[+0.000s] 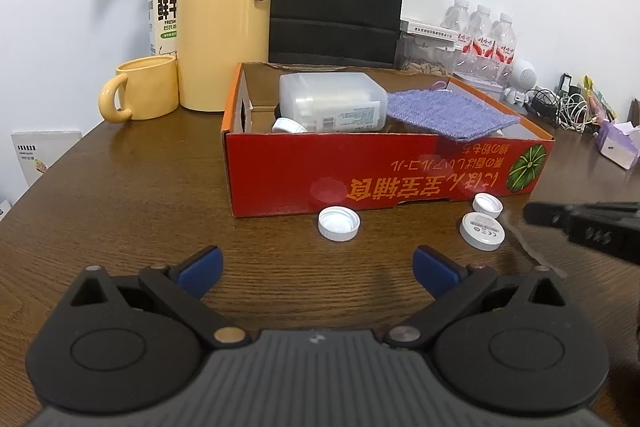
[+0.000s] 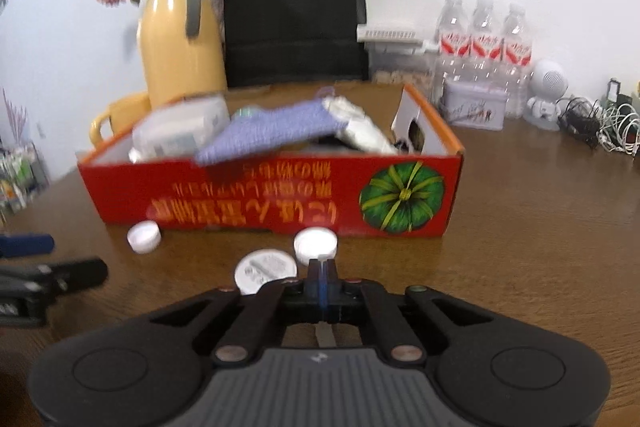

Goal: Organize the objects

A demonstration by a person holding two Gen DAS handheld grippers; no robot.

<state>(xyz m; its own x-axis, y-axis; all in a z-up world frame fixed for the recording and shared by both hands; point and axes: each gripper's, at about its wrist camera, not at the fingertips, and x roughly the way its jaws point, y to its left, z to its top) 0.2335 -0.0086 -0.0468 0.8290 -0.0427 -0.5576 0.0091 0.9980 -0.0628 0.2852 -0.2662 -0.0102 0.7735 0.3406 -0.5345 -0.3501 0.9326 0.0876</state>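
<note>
The wooden table [image 1: 140,179] carries a red cardboard box [image 1: 360,175], three white caps [image 1: 339,223] before it, a yellow mug [image 1: 140,93] and a thermos [image 1: 224,23].

1. The tall white milk carton [image 1: 163,9] behind the yellow ceramic mug carries large black Chinese characters "鲜牛", cut off by the jug, with "FRESH" in small letters beneath.
2. The red cardboard box [image 1: 384,179] bears yellow Japanese-style lettering printed upside down; it cannot be read with certainty.
3. The flat round white disc [image 1: 482,230] shows a "CE" mark; its finer print is too small.
</note>
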